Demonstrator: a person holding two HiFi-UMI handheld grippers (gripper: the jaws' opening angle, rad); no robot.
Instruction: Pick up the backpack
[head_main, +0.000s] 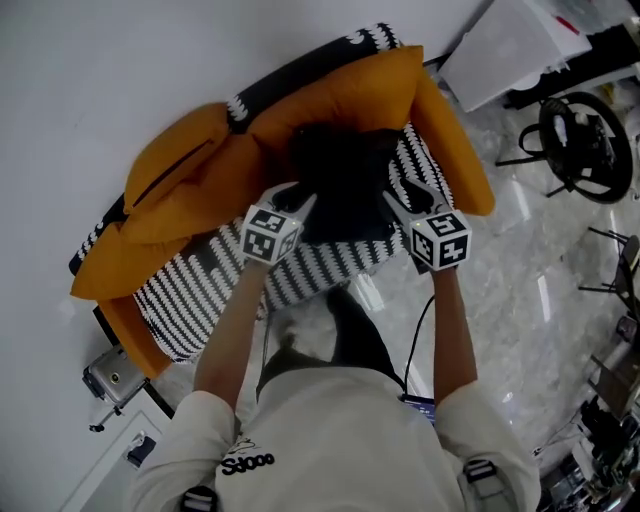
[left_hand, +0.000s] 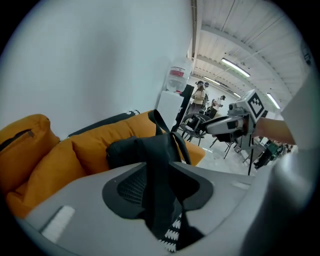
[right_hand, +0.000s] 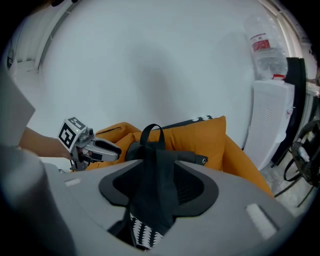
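Note:
A black backpack (head_main: 345, 185) lies on the striped seat (head_main: 215, 285) of an orange sofa (head_main: 330, 100). My left gripper (head_main: 298, 203) is at its left side and my right gripper (head_main: 398, 205) at its right side. In the left gripper view a black shoulder strap (left_hand: 161, 190) runs loosely through the gap of the left gripper (left_hand: 165, 205), whose jaws stand apart. In the right gripper view another black strap (right_hand: 152, 185) hangs between the parted jaws of the right gripper (right_hand: 150, 210); the carry loop (right_hand: 151, 131) stands up behind it. The pads do not press on either strap.
Orange back cushions (left_hand: 95, 150) and the white wall close off the far side. A white water dispenser (right_hand: 270, 115) with a bottle (right_hand: 264, 50) stands right of the sofa. Black chairs (head_main: 580, 140) and a floor cable (head_main: 415, 340) are on the marble floor. People (left_hand: 202, 95) stand far off.

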